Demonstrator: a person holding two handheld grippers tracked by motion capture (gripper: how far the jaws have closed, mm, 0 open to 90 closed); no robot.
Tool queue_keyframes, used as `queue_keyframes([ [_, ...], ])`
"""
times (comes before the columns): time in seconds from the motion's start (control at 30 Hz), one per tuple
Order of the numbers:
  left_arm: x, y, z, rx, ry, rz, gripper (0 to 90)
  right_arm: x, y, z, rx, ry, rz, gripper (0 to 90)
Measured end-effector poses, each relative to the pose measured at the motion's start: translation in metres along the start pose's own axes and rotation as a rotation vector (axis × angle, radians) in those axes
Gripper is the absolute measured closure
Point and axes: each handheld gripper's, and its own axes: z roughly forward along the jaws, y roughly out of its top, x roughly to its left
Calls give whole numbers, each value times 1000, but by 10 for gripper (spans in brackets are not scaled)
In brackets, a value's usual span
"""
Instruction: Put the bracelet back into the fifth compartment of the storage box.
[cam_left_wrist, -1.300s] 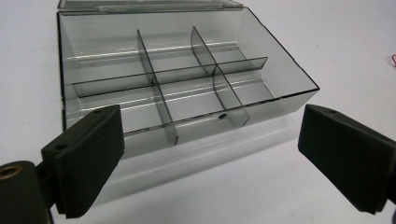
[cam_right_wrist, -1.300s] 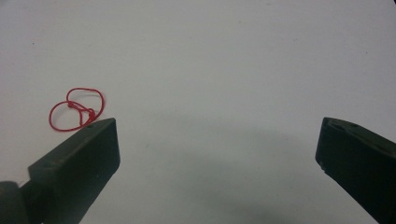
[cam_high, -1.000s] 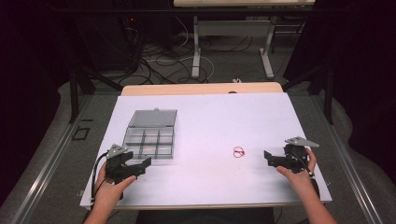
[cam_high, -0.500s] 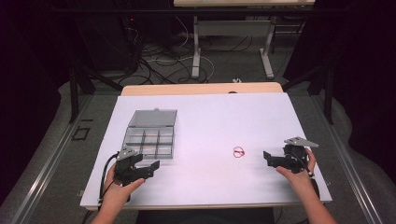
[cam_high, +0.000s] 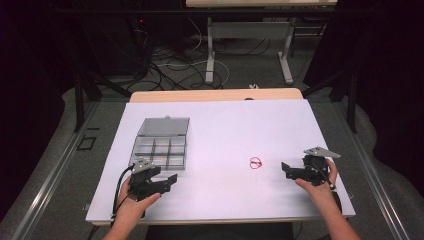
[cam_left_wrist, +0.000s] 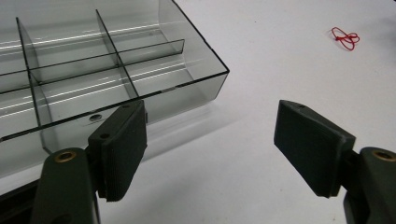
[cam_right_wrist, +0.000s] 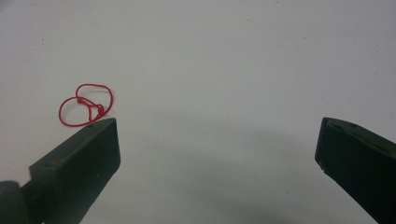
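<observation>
red rubber band (cam_right_wrist: 86, 105) just ahead of right gripper (cam_right_wrist: 217, 154) | both grippers' fingers spread, empty

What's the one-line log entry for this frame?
left claw: open, near organizer box | right claw: open, beside red rubber band | nothing held

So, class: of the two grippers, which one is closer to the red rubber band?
The right gripper. The red rubber band lies just beyond its open jaws, while the left gripper sits across the table beside the clear organiser box.
</observation>
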Motion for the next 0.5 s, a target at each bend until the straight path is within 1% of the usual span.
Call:
queue_keyframes([
  [0.07,-2,1,0,8,-6,3,274,0,0,0,1,0,1,0],
  [0.1,-3,2,1,5,-1,-5,282,0,0,0,1,0,1,0],
  [0.13,-4,3,0,17,0,-4,300,0,0,0,1,-1,1,0],
  [0.17,-4,3,0,17,0,-4,309,0,0,0,1,-1,1,0],
  [0.2,-7,4,2,6,3,-13,309,0,0,0,1,0,2,0],
  [0.23,-8,5,2,10,7,-20,309,0,0,0,1,0,3,0],
  [0.27,-9,5,4,-2,14,-26,310,0,0,0,2,0,3,0],
  [0.3,-9,5,4,-2,14,-26,310,1,0,0,3,0,7,0],
  [0.33,-10,7,5,-3,10,-44,312,1,0,0,4,0,8,0],
  [0.5,-14,12,5,-10,4,-59,322,0,-1,0,3,1,9,0],
])
